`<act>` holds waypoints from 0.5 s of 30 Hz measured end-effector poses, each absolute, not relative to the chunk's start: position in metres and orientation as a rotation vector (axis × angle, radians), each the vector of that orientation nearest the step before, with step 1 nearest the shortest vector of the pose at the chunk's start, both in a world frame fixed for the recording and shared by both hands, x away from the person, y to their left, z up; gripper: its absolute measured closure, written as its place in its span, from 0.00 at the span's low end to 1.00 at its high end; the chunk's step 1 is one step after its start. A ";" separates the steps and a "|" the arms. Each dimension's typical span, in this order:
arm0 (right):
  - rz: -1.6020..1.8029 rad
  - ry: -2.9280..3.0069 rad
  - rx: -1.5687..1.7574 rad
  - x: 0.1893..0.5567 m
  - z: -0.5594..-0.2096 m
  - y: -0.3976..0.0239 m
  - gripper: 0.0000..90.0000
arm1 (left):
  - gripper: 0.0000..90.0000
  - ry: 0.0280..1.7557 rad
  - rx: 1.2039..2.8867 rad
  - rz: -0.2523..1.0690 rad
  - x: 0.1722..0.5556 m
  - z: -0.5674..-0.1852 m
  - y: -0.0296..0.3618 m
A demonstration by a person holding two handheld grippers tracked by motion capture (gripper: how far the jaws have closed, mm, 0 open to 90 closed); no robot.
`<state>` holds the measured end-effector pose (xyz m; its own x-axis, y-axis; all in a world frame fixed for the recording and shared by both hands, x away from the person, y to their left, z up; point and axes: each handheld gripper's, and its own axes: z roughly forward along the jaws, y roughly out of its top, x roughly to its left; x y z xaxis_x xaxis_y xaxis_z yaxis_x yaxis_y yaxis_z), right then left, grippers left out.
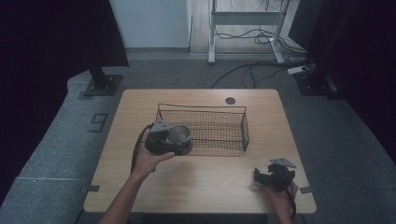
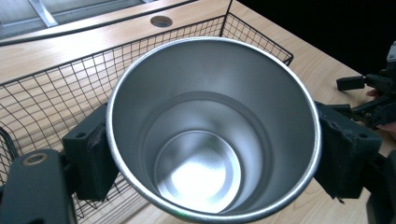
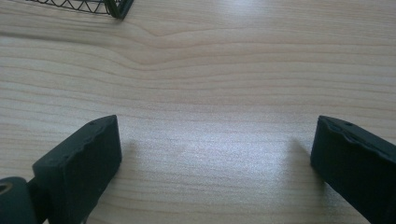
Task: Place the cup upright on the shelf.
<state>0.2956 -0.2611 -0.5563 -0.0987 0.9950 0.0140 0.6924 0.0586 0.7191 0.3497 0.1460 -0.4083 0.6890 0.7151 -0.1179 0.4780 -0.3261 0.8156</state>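
At the wire basket's (image 1: 219,122) near-left corner, the steel cup (image 2: 212,135) sits pinched by its sides between the left gripper's (image 1: 163,137) jaws, while the right gripper (image 1: 273,175) rests wide open over bare table (image 3: 210,70).

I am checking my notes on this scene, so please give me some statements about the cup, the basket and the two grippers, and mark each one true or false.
1. The left gripper grips the metal cup by its sides. True.
2. The cup holds water. False: it is empty.
3. The right gripper holds a spoon. False: its jaws are open over the bare table.
4. The wire basket has nothing in it. True.
5. The cup stands inside the basket. False: it is at the basket's left end, outside.
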 end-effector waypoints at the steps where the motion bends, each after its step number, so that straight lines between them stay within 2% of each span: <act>1: 0.797 1.846 1.682 0.296 -0.556 -0.261 0.02 | 0.17 0.920 1.991 0.327 0.350 -0.408 0.146; 15: 0.796 1.847 1.680 0.296 -0.556 -0.261 0.02 | 0.17 0.917 1.992 0.332 0.359 -0.403 0.146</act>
